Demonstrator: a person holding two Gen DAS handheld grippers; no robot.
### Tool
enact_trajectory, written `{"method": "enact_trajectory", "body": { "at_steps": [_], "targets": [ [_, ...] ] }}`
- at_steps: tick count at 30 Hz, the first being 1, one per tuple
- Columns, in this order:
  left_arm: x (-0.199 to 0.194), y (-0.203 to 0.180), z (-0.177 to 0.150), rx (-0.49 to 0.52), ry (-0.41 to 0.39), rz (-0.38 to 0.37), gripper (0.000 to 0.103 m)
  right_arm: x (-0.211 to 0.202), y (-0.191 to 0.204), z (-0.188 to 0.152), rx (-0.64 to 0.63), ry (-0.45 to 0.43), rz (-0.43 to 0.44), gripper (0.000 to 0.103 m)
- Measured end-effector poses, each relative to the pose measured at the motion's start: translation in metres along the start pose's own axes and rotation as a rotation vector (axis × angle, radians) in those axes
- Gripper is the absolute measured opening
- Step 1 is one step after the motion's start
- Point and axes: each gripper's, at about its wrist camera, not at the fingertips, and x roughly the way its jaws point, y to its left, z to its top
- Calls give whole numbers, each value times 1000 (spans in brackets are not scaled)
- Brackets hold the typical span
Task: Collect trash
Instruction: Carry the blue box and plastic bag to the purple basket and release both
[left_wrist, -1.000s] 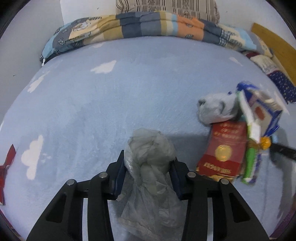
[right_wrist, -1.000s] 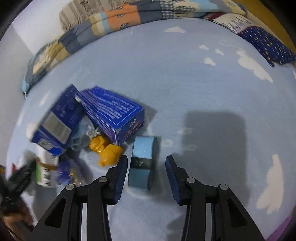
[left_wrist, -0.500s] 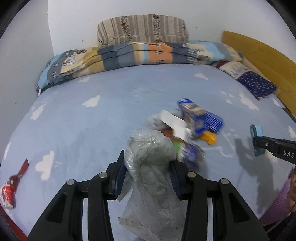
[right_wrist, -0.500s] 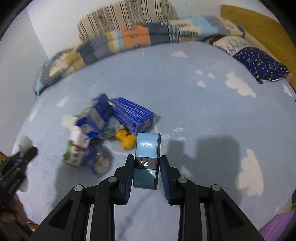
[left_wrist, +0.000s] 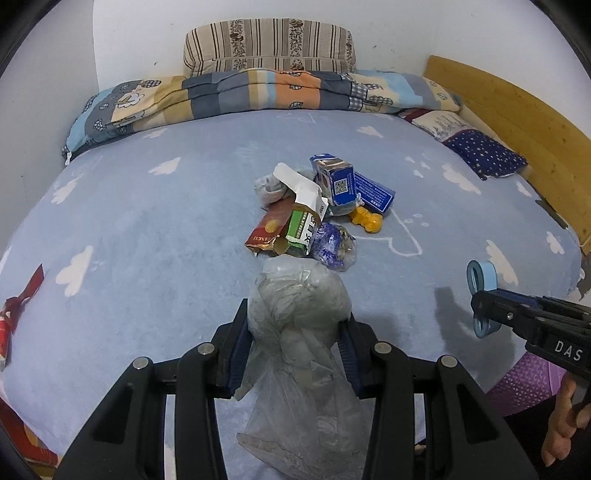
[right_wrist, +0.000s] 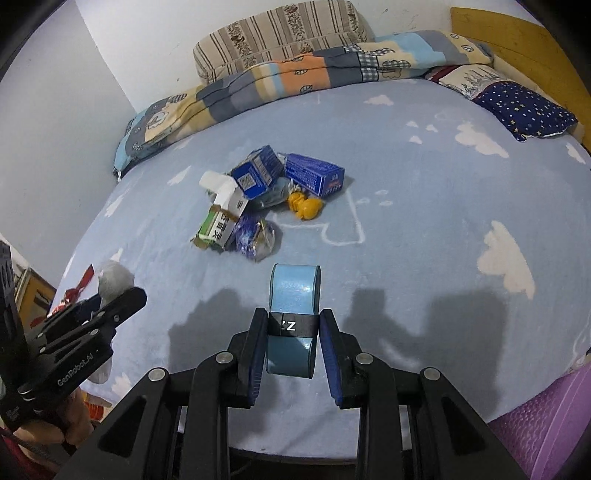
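My left gripper (left_wrist: 293, 343) is shut on a crumpled clear plastic bag (left_wrist: 299, 332) and holds it above the near edge of the bed. My right gripper (right_wrist: 293, 328) is shut on a light blue tape roll (right_wrist: 293, 295), also lifted; the roll shows in the left wrist view (left_wrist: 480, 280) too. A trash pile lies mid-bed: two blue boxes (left_wrist: 351, 184), a green-and-white carton (left_wrist: 301, 225), a red packet (left_wrist: 267, 229), a blue wrapper (left_wrist: 332, 247), a yellow toy (left_wrist: 367, 219) and a grey wad (left_wrist: 267, 186). The pile also shows in the right wrist view (right_wrist: 258, 199).
The bed has a light blue sheet with white clouds (left_wrist: 147, 221). A folded patchwork quilt (left_wrist: 258, 92) and striped pillow (left_wrist: 269, 46) lie at the head. A wooden bed frame (left_wrist: 517, 110) runs on the right. A red wrapper (left_wrist: 18, 306) lies at the left edge.
Both grippers pulled back and up from the pile. The right gripper closed on the blue tape roll and lifted it. The left gripper kept hold of the plastic bag.
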Motion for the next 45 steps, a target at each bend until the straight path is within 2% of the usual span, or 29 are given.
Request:
{"method": "enact_trajectory", "body": {
  "at_steps": [12,25,45],
  "targets": [
    [1,-17,0,91,-32,33,42,8,7,2,-43,7,-3,30],
    [2,-19,0,102,-35,41,42,7,7,3,-48,8,9,30],
    [-1,-23,3,116,-49,44,42,2,9,3,-61,-18,-20,30]
  ]
}}
